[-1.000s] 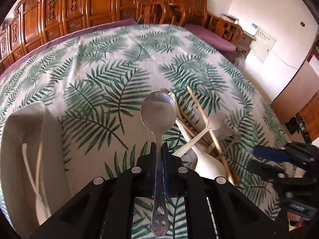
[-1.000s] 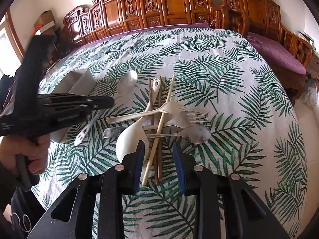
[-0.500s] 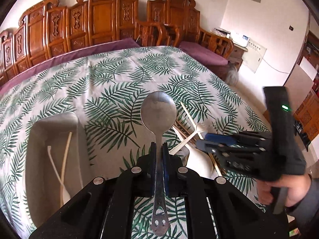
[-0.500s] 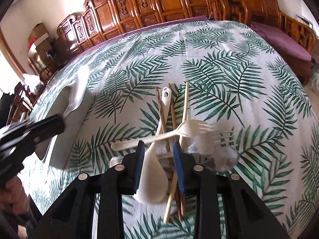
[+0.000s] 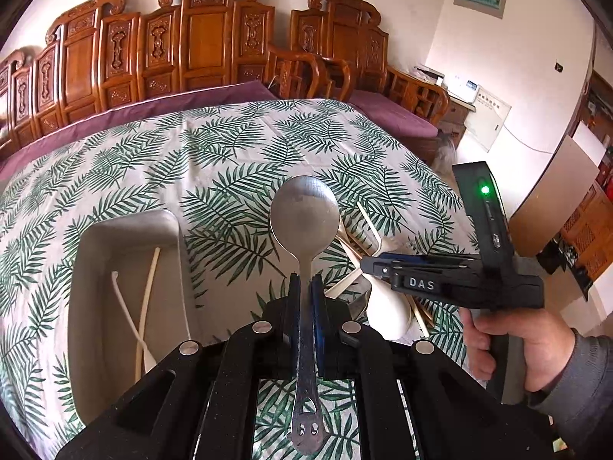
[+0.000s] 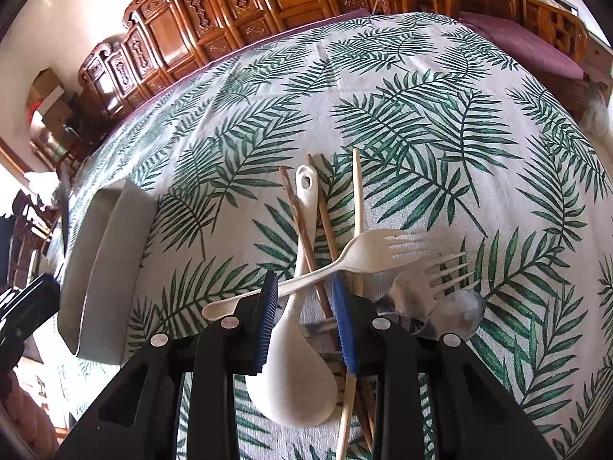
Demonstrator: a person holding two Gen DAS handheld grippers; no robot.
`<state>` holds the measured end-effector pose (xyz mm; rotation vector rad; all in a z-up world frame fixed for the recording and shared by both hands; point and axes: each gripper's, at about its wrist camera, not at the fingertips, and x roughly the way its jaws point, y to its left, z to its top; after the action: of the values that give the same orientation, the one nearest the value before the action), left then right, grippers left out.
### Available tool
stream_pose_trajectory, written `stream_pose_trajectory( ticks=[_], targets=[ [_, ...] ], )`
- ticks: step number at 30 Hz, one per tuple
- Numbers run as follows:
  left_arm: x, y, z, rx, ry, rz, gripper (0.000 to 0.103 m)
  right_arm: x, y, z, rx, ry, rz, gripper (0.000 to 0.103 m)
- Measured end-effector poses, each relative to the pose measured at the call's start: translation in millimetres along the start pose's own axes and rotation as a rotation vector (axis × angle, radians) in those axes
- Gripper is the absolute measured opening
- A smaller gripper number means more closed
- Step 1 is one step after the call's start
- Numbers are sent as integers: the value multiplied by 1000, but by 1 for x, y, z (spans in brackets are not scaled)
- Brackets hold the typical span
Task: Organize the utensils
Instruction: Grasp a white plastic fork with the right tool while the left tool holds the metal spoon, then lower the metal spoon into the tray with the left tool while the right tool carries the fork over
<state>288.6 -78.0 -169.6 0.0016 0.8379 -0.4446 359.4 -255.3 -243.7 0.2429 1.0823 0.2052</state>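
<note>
Left fingers (image 5: 295,299) clamped on steel spoon (image 5: 304,222), right fingers (image 6: 268,303) apart over white ladle (image 6: 295,368), clear fork (image 6: 440,268) half hidden, blurred.

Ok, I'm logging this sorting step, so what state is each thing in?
left gripper: shut on the metal spoon, held above the table.
right gripper: open, over the pile.
tray: holds two pale utensils.
white ladle: lying in the pile.
white fork: lying across the chopsticks.
</note>
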Motion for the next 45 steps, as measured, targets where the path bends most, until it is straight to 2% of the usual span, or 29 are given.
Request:
stream_pose_trajectory(
  ticks=[13, 14, 20, 27, 34, 45],
  targets=[
    [-16, 19, -8, -24, -15, 2, 5, 8, -15, 15, 130, -18, -21, 30],
    [-17, 21, -8, -25, -15, 3, 5, 9, -14, 15, 122, -13, -18, 24],
    [-21, 27, -9, -28, -19, 13, 5, 6, -6, 17, 69, -21, -21, 12],
    [-30, 29, -9, -28, -34, 20, 5, -9, 11, 19, -2, -40, -1, 5],
    [-43, 41, -9, -39, -51, 46, 5, -30, 35, 19, -90, -72, 13, 4],
    [-61, 74, -9, -77, -64, 111, 5, -60, 78, 22, -164, -122, 82, 4]
  ],
)
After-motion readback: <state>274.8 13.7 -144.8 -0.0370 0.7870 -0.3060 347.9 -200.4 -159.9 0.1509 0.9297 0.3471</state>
